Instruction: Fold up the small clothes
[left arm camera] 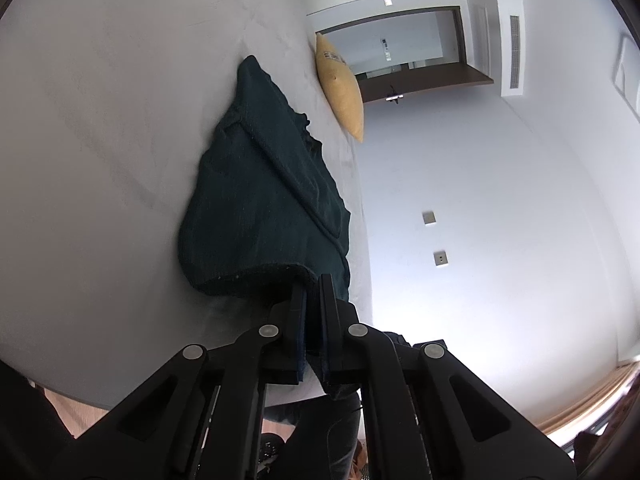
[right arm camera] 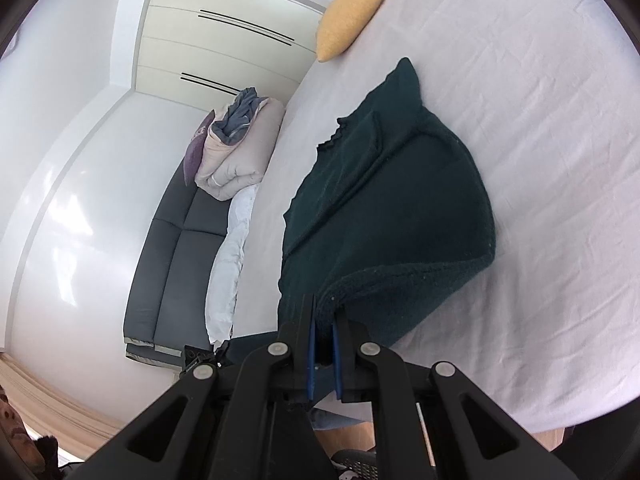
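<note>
Dark green knit sweater (left arm camera: 256, 196) lies on the bed sheet (left arm camera: 104, 128), near the bed's edge, partly folded w/ one layer doubled over another; far end comes to a point toward the yellow cushion (left arm camera: 340, 84). Near hem is raised off the sheet at both corners, sagging in a curve between them.

Left gripper (left arm camera: 314, 292): jaws closed tight on one hem corner, fabric pinched between the pads, barely any gap. Right gripper (right arm camera: 325, 316): jaws closed on the other hem corner, thick knit edge bunched between the blue pads (right arm camera: 311, 344), so a narrow gap stays.

In the right wrist view the sweater (right arm camera: 384, 208) spreads across white sheet (right arm camera: 540, 140), cushion (right arm camera: 352, 16) at the bed's far edge. Beside the bed: dark grey sofa (right arm camera: 176, 240) w/ a rolled pale duvet (right arm camera: 236, 152) and grey-blue cloth on top, purple pillow next to it. Wardrobe doors (right arm camera: 224, 36) behind. Left wrist view: doorway (left arm camera: 404, 52) and white wall w/ two wall plates (left arm camera: 434, 236).
</note>
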`<move>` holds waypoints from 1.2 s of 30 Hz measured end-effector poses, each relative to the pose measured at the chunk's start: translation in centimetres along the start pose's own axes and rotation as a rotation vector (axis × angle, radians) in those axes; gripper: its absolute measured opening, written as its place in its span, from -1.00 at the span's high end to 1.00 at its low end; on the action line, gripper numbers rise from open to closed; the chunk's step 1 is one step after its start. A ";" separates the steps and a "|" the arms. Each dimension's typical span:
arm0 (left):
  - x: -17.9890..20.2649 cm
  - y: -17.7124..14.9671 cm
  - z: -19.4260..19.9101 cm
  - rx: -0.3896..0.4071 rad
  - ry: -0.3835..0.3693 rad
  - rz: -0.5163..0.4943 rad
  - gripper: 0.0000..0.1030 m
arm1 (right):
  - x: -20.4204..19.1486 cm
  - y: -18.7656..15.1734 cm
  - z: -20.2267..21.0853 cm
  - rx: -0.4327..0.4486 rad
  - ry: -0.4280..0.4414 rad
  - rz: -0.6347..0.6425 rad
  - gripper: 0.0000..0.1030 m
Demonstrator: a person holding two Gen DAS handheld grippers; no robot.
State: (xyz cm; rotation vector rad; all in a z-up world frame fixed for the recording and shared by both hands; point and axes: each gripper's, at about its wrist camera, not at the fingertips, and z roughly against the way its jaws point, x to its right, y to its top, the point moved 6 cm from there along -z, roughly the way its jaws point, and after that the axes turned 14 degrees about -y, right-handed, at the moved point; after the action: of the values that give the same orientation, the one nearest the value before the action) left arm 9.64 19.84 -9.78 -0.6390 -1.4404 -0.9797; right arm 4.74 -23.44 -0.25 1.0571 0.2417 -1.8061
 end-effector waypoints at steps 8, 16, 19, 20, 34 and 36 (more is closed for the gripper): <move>0.8 2.1 -0.4 0.026 -0.024 -0.001 0.93 | -1.2 1.6 -0.9 0.009 0.018 0.001 0.84; 1.5 6.6 -2.6 0.054 -0.031 -0.015 0.93 | -2.6 6.2 -3.1 0.037 0.025 -0.019 0.84; 1.6 8.6 -3.8 0.061 -0.026 -0.023 0.93 | -3.0 8.1 -4.2 0.046 0.022 -0.023 0.84; 1.7 9.1 -4.2 0.062 -0.023 -0.027 0.93 | -3.1 8.8 -4.6 0.049 0.019 -0.025 0.84; 0.8 17.9 -11.1 0.071 0.070 -0.067 0.93 | -1.1 16.5 -9.7 0.076 -0.041 -0.073 0.84; 0.1 18.9 -11.8 0.077 0.080 -0.061 0.93 | -0.9 17.0 -10.3 0.075 -0.055 -0.069 0.84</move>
State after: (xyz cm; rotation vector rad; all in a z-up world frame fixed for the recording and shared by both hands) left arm 31.70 19.00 -6.93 -0.4965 -1.4271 -0.9814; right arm 24.58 -25.28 -0.96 1.0610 0.1797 -1.9162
